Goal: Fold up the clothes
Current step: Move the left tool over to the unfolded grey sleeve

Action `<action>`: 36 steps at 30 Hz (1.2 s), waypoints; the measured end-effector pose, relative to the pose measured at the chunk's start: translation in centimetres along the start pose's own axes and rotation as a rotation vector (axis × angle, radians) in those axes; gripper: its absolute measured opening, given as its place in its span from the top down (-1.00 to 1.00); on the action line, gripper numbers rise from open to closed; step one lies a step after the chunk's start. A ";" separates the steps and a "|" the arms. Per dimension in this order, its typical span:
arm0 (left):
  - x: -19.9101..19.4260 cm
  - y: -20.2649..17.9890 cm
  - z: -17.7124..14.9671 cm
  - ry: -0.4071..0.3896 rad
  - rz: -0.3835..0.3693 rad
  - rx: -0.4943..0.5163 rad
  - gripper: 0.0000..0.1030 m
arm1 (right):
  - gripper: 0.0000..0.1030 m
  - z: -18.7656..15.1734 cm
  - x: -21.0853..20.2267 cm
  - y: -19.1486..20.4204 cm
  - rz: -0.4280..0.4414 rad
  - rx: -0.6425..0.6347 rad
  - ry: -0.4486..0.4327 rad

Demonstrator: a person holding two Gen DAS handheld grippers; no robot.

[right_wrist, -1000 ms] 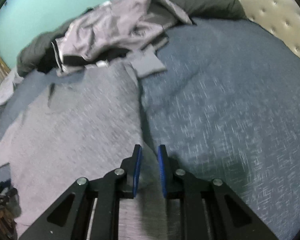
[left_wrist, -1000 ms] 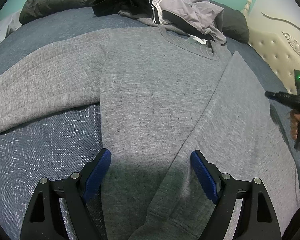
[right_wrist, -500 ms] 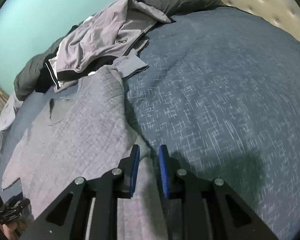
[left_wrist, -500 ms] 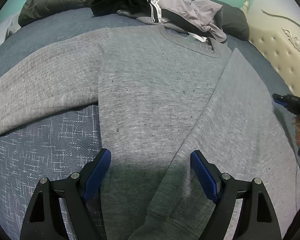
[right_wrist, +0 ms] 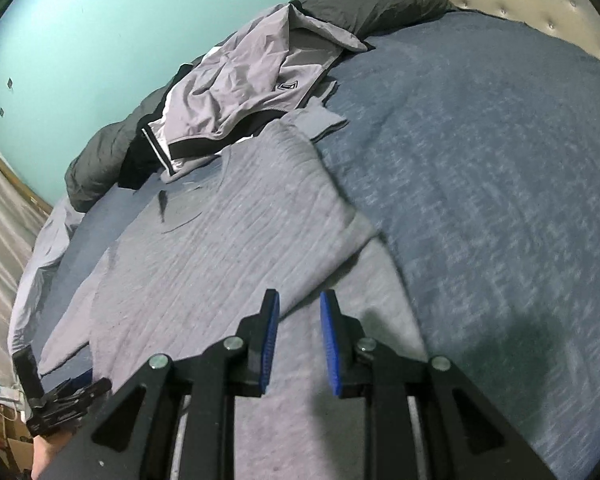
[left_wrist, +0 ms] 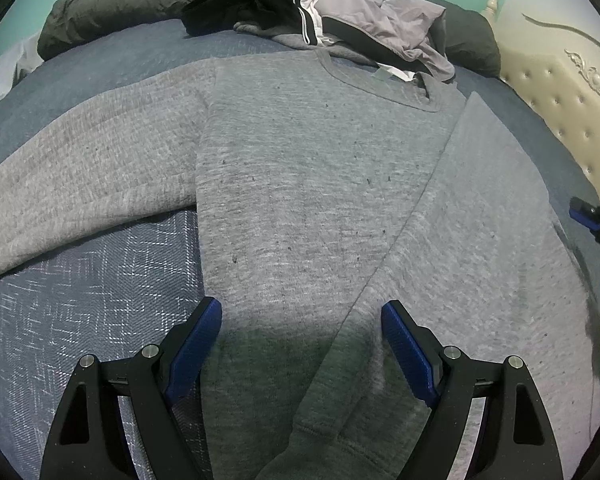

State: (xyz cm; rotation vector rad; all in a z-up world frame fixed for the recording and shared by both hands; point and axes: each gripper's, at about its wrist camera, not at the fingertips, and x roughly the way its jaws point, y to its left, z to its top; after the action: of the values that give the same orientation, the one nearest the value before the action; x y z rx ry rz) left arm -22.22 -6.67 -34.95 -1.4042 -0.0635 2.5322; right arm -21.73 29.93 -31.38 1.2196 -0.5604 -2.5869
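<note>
Grey sweatshirt (left_wrist: 312, 184) is laid flat, front up, on the bed (left_wrist: 88, 300), neckline toward the far clothes pile. One sleeve has been folded diagonally across the body; the other sleeve (left_wrist: 80, 184) is spread out to the side over the blue woven bedspread.

Handling, as judged: soft, limp knit, light to medium weight, no stiffness, so it will drape and drag when lifted. Fleecy surface should give good friction against the blue ribbed pads. Best taken at seams or double layers: cuff, shoulder, ribbed hem (left_wrist: 324, 432).

Left tool (left_wrist: 300, 344) is held spread wide above the hem area, nothing pinched. Right tool (right_wrist: 298, 340) is held narrowly parted over the folded sleeve edge; no cloth is seen between the pads.

A crumpled lilac-grey jacket (right_wrist: 252, 80) and dark garments are piled at the far side, against a dark duvet. Tufted headboard (left_wrist: 560, 116) behind.
</note>
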 end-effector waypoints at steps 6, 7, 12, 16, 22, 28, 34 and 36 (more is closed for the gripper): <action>-0.4 0.2 0.2 0.000 0.010 -0.009 -0.66 | 0.54 -1.5 -0.5 0.3 0.022 0.023 -0.012; -0.4 0.2 0.2 0.001 0.012 -0.012 -0.66 | 0.50 -1.7 -0.6 0.5 0.023 0.019 -0.015; -1.2 0.8 0.5 0.003 0.020 -0.038 -0.66 | 0.46 -3.0 -0.9 0.9 0.053 0.003 -0.025; -2.4 1.7 0.5 0.003 0.016 -0.066 -0.66 | 0.43 -4.1 -0.6 1.3 0.073 -0.014 -0.015; -5.0 4.9 0.1 0.014 0.035 -0.106 -0.66 | 0.40 -4.6 -0.4 1.8 0.099 -0.036 -0.011; -7.9 11.1 -0.7 0.025 0.091 -0.190 -0.66 | 0.36 -4.8 -0.6 1.0 0.112 0.001 -0.016; -10.2 17.8 -1.3 0.029 0.171 -0.278 -0.66 | 0.31 -4.6 -1.0 0.4 0.111 0.019 -0.030; -11.0 20.0 -1.4 0.028 0.202 -0.299 -0.66 | 0.30 -4.6 -1.0 0.4 0.110 0.021 -0.029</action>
State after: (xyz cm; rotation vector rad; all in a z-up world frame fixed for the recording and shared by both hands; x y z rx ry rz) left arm -19.29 -28.69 -29.71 -1.6285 -0.3229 2.7566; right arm -17.46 28.81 -33.20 1.1261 -0.6433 -2.5166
